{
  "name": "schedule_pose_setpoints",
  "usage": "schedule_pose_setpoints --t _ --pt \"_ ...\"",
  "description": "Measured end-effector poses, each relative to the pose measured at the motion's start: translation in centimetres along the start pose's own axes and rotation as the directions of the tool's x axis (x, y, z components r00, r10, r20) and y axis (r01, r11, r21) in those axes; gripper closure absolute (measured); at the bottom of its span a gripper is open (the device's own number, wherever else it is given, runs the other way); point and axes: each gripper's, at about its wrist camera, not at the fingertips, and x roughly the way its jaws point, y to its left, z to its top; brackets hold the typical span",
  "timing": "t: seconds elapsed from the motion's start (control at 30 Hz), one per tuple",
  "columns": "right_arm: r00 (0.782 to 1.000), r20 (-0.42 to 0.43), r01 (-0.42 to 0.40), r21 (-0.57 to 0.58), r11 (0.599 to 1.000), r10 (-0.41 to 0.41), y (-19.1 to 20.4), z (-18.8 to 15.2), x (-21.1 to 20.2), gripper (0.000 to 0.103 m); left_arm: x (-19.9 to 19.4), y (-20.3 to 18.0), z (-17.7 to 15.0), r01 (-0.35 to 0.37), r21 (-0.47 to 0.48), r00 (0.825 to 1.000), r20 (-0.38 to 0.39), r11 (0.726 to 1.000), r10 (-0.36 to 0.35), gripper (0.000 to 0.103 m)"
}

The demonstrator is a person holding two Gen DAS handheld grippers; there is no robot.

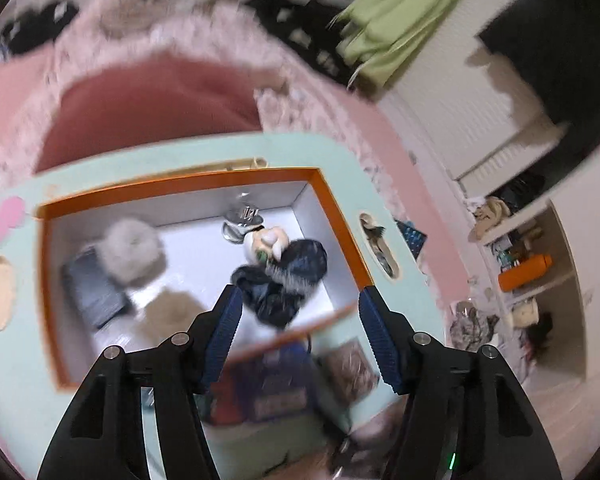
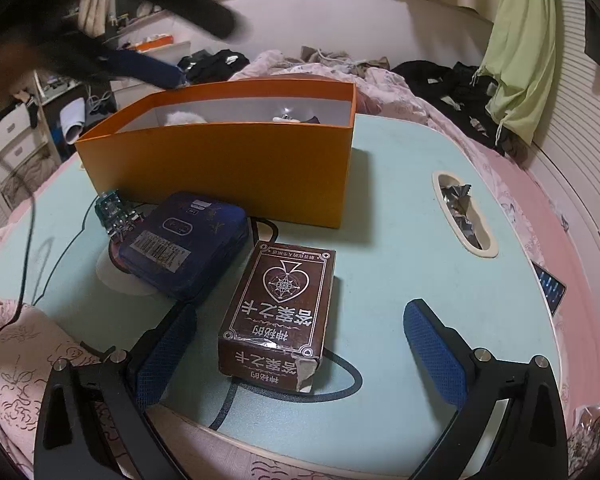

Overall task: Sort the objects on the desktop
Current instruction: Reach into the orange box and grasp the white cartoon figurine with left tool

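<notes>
An orange box (image 1: 324,184) (image 2: 220,168) stands on the pale green table (image 2: 400,240). In the left wrist view it holds a dark crumpled item (image 1: 284,280), a small figurine (image 1: 266,242), fluffy pieces (image 1: 130,250) and a grey flat item (image 1: 92,292). My left gripper (image 1: 300,300) is open and empty above the box's near edge. My right gripper (image 2: 300,316) is open around the near end of a brown card box (image 2: 280,312), not touching it. A blue tin (image 2: 184,244) lies left of the card box.
A small green circuit part (image 2: 112,210) lies by the tin. A black cable (image 2: 340,388) loops under the card box. A slot (image 2: 464,216) in the table's right side holds wrappers. A pink bed (image 2: 512,184) with clothes surrounds the table. Shelves (image 1: 528,264) stand at the right.
</notes>
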Motion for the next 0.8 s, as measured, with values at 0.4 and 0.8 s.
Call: schedule_pose_setpoints --t 0.4,0.8 --pt "1.000 0.003 0.000 0.000 1.000 0.000 0.4 0.2 -0.2 0.000 8.7 1.4 2.8 -0.112 -0.121 0.986 -0.135 0.986 0.096 0.069" --pt "1.000 0.004 -0.001 0.000 1.000 0.001 0.3 0.2 -0.2 0.000 3.7 3.1 3.4 -0.043 -0.126 0.998 0.042 0.991 0.049 0.098"
